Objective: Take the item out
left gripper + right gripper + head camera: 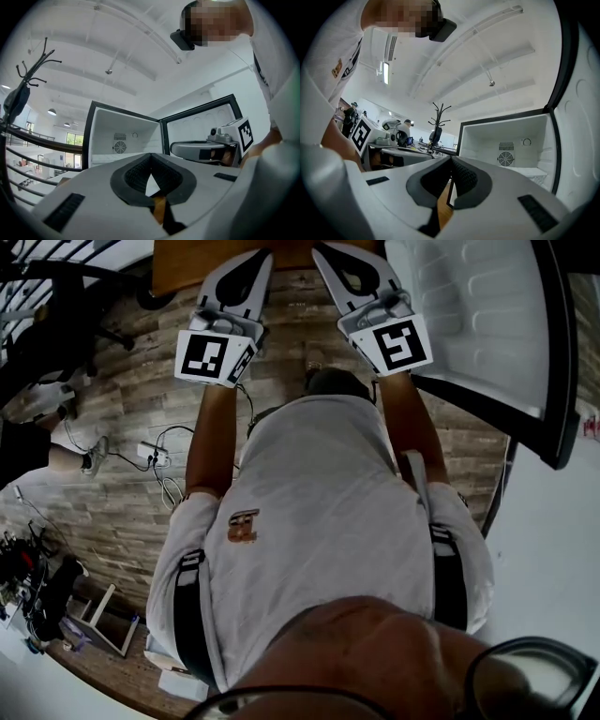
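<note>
In the head view my left gripper (260,255) and my right gripper (322,250) are held side by side in front of the person, both pointing forward. An open fridge (123,136) stands ahead, with a white inside and a round fan grille (120,147) on its back wall. From the right gripper view I see the same fridge (506,140) and its fan (505,159). Both pairs of jaws are shut with nothing between them. No item shows inside the part of the fridge that I can see. Its door (478,315) hangs open at the right.
A wooden surface (187,263) lies under the grippers at the top. A power strip and cables (150,454) lie on the plank floor at the left. A coat rack (438,117) and desks with people stand behind. A metal railing (28,140) runs along the left.
</note>
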The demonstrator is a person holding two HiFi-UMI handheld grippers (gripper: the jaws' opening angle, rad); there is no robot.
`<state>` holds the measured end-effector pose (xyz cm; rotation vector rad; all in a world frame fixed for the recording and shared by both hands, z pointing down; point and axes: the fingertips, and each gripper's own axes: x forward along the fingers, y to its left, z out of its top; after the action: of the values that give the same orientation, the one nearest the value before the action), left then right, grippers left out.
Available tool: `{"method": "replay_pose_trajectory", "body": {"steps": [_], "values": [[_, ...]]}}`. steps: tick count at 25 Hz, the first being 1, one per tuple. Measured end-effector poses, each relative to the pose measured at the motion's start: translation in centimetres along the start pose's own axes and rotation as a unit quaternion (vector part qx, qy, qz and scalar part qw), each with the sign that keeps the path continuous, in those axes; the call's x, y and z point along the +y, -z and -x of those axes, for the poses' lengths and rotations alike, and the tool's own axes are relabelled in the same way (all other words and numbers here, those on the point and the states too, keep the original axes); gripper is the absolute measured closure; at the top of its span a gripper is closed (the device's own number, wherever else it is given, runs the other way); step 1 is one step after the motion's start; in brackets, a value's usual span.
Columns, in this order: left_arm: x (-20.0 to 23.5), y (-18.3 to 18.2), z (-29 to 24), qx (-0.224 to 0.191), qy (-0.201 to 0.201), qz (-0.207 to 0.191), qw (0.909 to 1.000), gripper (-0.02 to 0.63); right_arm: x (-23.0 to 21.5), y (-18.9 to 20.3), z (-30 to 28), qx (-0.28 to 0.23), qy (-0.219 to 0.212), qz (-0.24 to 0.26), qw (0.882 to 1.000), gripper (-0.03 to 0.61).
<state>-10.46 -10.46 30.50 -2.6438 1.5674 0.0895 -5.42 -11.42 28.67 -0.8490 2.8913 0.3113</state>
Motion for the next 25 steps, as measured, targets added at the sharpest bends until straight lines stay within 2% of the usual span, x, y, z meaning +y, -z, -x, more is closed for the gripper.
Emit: {"method": "replay_pose_trajectory", "body": {"steps": [3, 8, 18, 22, 25], "values": [[1.2, 0.2, -3.1, 0.007, -0.006, -0.002, 1.0, 0.595, -2.6, 0.1, -1.4, -0.004, -0.004, 0.009, 1.0, 0.546], [1.3, 3.0, -7.6, 0.023, -0.014, -0.018, 0.9995, 0.595, -6.7, 3.1, -1.5, 0.004, -0.001, 0.015, 1.0, 0.545], [2.5, 7.3, -11.5, 0.057, -0.003, -0.033, 0.9978, 0.595, -9.8, 5.6, -1.9, 0.021, 0.014, 0.0, 1.0, 0.545], [3.4, 9.2, -12.7, 0.086, 0.011, -0.093, 0.9919, 0.595, -10.4, 6.1, -1.9, 0.035, 0.021, -0.007, 0.999, 0.546], [3.8, 10.8, -13.6, 0.112, 0.026, -0.151, 0.9818, 0.595, -10.9, 6.8, -2.1, 0.051, 0.028, -0.005, 0.998, 0.546]]}}
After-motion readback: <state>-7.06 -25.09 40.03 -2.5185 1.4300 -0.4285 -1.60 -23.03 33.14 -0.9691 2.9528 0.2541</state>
